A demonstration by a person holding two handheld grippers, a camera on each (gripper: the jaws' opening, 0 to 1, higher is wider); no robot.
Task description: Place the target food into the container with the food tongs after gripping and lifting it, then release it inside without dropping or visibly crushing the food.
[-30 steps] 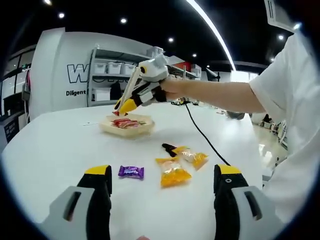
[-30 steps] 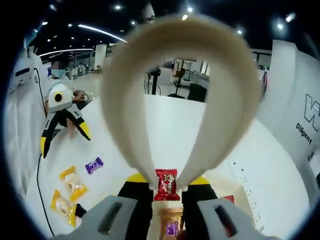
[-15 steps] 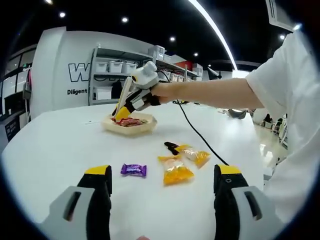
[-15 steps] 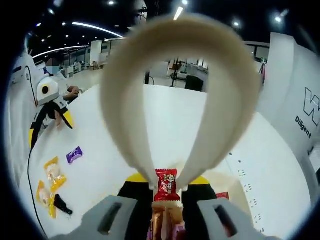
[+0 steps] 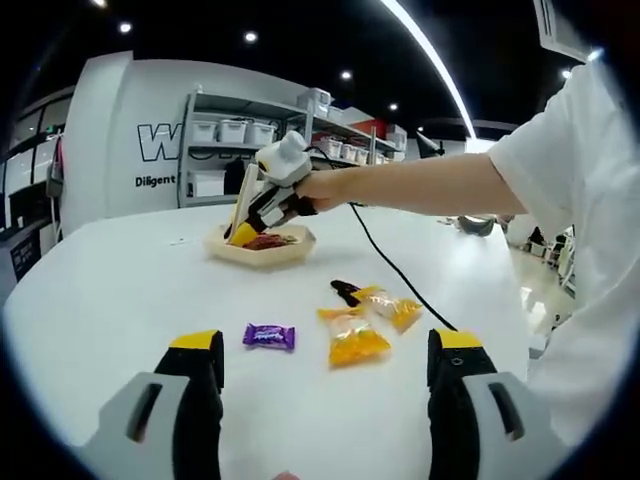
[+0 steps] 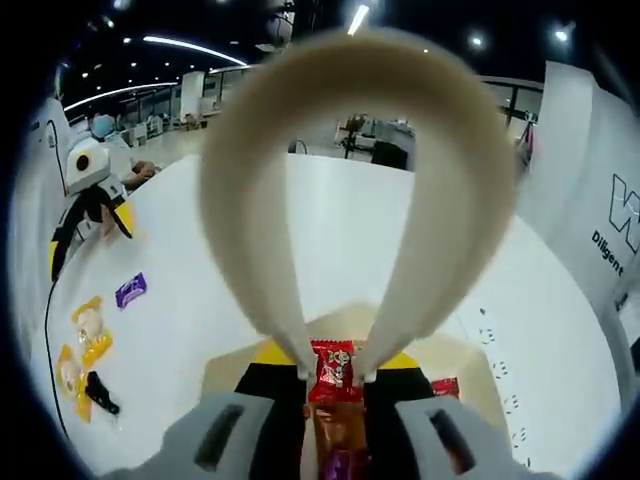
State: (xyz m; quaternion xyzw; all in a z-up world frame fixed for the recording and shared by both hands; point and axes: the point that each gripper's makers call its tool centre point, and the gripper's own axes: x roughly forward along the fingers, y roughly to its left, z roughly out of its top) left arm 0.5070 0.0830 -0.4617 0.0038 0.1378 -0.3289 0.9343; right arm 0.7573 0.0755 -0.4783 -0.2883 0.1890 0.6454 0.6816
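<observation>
surface (image 5: 110,300): white, smooth and wide, with a rounded near edge in the left gripper view
container (image 5: 262,248): shallow pale tray, standing directly on the surface toward its far side; wrapped sweets lie inside it
purple candy (image 5: 269,336): small wrapped piece, lying flat on the surface near the front, well apart from the container
yellow packets (image 5: 352,343): two clear-and-yellow snack bags, just beside each other, right of the purple candy
black item (image 5: 345,293): small dark piece touching the farther yellow packet; what it is cannot be told
cable (image 5: 400,270): thin black line running across the surface past the packets
</observation>
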